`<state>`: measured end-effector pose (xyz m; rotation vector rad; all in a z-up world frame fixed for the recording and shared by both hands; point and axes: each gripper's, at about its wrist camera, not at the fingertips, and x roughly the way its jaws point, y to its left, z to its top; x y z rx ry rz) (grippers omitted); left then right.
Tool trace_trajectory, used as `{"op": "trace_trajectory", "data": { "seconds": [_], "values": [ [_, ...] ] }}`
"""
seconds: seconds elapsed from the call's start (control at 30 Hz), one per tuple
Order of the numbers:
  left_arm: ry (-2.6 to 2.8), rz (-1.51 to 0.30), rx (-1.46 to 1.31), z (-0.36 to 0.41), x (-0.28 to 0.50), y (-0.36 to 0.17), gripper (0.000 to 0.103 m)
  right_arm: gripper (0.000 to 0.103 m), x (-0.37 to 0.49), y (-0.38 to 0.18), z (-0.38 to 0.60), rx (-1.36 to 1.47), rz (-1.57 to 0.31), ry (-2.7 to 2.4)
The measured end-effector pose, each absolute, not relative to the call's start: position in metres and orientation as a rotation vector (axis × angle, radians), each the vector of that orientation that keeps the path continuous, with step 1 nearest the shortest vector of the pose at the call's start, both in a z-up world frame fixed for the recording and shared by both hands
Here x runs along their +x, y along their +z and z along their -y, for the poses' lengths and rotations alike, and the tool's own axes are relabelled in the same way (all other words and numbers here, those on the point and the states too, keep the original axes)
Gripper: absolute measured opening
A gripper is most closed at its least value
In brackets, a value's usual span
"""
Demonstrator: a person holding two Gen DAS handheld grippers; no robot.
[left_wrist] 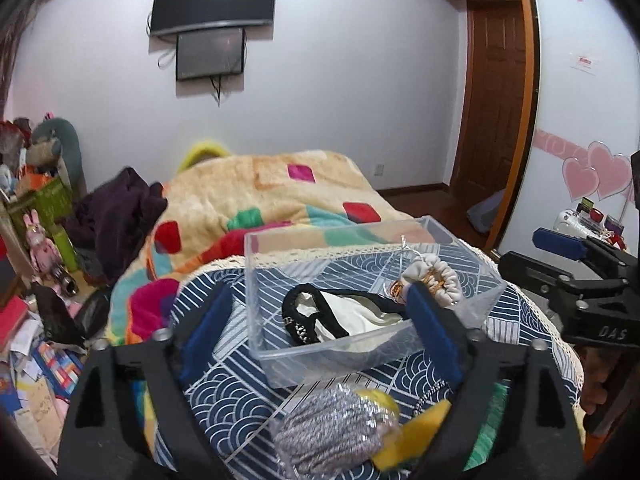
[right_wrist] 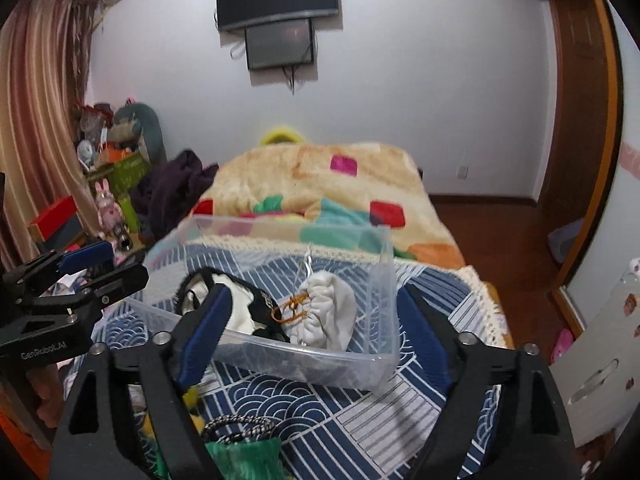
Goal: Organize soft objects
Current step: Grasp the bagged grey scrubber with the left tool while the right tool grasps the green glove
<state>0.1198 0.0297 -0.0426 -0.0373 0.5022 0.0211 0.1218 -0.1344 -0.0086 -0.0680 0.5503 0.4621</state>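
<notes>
A clear plastic bin [left_wrist: 360,354] [right_wrist: 384,292] sits on the blue patterned cloth [left_wrist: 224,396] [right_wrist: 320,420]. Inside lie a black-and-white fabric piece [left_wrist: 340,316] [right_wrist: 240,316] and a white drawstring pouch [left_wrist: 436,280] [right_wrist: 328,316] with an orange cord. My left gripper [left_wrist: 316,328] is open and empty, in front of the bin. My right gripper [right_wrist: 316,332] is open and empty, just before the bin. A silver mesh bag [left_wrist: 332,436] with something yellow lies near my left fingers. A green item [right_wrist: 240,460] and a black-white cord [right_wrist: 236,426] lie near my right gripper.
A bed with a colourful patchwork blanket [left_wrist: 260,196] [right_wrist: 320,176] lies behind the bin. A dark purple garment [left_wrist: 116,216] is heaped at its left. Boxes, toys and papers [left_wrist: 36,240] crowd the floor at left. A wooden door [left_wrist: 496,100] is at right.
</notes>
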Motion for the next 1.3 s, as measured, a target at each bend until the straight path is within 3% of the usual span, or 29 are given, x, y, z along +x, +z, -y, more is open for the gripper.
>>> {"op": "trace_trajectory", "data": {
  "seconds": [0.13,0.7,0.77,0.97,1.13,1.3],
  "values": [
    [0.012,-0.5,-0.041,-0.031,0.1,-0.047,0.1,0.095,0.108,-0.009,0.135,-0.061,-0.53,0.484],
    [0.042,-0.707,-0.137,-0.042,0.081,-0.136,0.099,0.092,0.07,-0.084,0.115,-0.183,-0.71,0.559],
    [0.044,-0.706,-0.134,-0.041,0.082,-0.137,0.091,0.077,0.068,-0.09,0.114,-0.199,-0.725,0.569],
    [0.019,-0.713,-0.133,-0.035,0.086,-0.141,0.065,0.046,0.07,-0.095,0.12,-0.186,-0.727,0.574],
    [0.006,-0.717,-0.125,-0.035,0.085,-0.143,0.04,0.036,0.064,-0.089,0.125,-0.177,-0.691,0.557],
    [0.016,-0.711,-0.14,-0.039,0.081,-0.14,0.029,0.034,0.062,-0.083,0.133,-0.16,-0.659,0.533]
  ]
}}
